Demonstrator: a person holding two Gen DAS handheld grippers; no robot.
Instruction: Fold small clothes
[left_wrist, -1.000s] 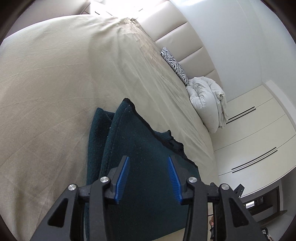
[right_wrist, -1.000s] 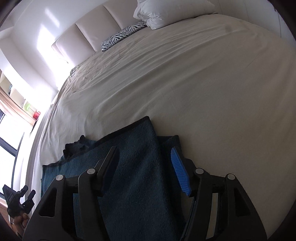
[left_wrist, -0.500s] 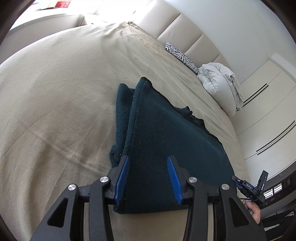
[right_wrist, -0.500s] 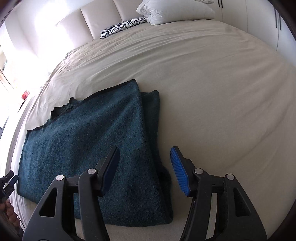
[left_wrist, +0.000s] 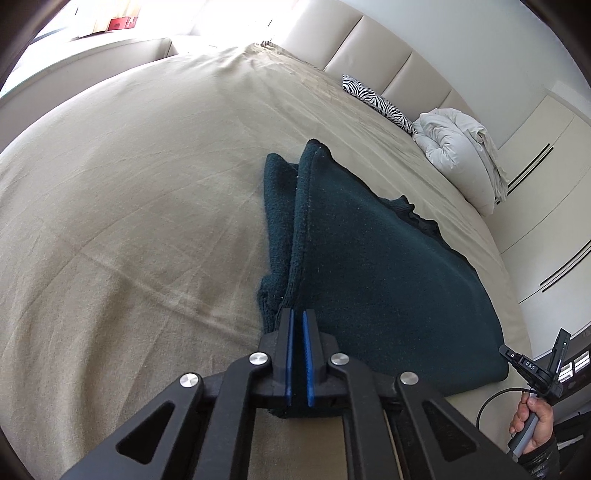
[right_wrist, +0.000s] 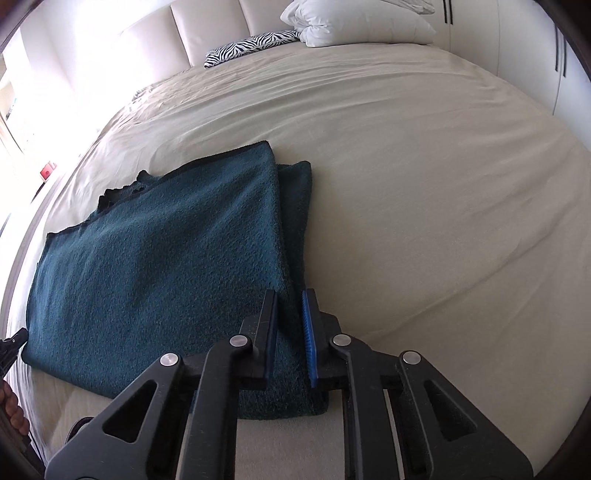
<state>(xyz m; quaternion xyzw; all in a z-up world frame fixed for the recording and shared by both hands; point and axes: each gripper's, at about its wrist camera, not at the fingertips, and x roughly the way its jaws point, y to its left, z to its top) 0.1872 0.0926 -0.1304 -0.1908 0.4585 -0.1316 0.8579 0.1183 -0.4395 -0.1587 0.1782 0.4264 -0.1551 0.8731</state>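
A dark teal knitted garment (left_wrist: 369, 258) (right_wrist: 166, 258) lies folded flat on the beige bed (left_wrist: 129, 184) (right_wrist: 424, 184), with a second layer showing along one side edge. In the left wrist view my left gripper (left_wrist: 296, 314) sits at the garment's near corner, its jaws closing tight with the folded edge pinched between the blue pads. In the right wrist view my right gripper (right_wrist: 290, 295) is at the opposite near corner. Its jaws are closing too, and a ridge of the cloth is squeezed between them.
A zebra-print pillow (left_wrist: 376, 99) (right_wrist: 251, 46) and a white rolled duvet (left_wrist: 458, 147) (right_wrist: 354, 22) lie by the padded headboard. White wardrobe doors (left_wrist: 546, 166) stand beyond the bed. A person's hand (left_wrist: 532, 417) holds the other gripper's handle at the bed's near edge.
Both grippers came down to the garment's near edge and went from wide open to closed on the cloth at its two near corners. The garment has stayed flat.
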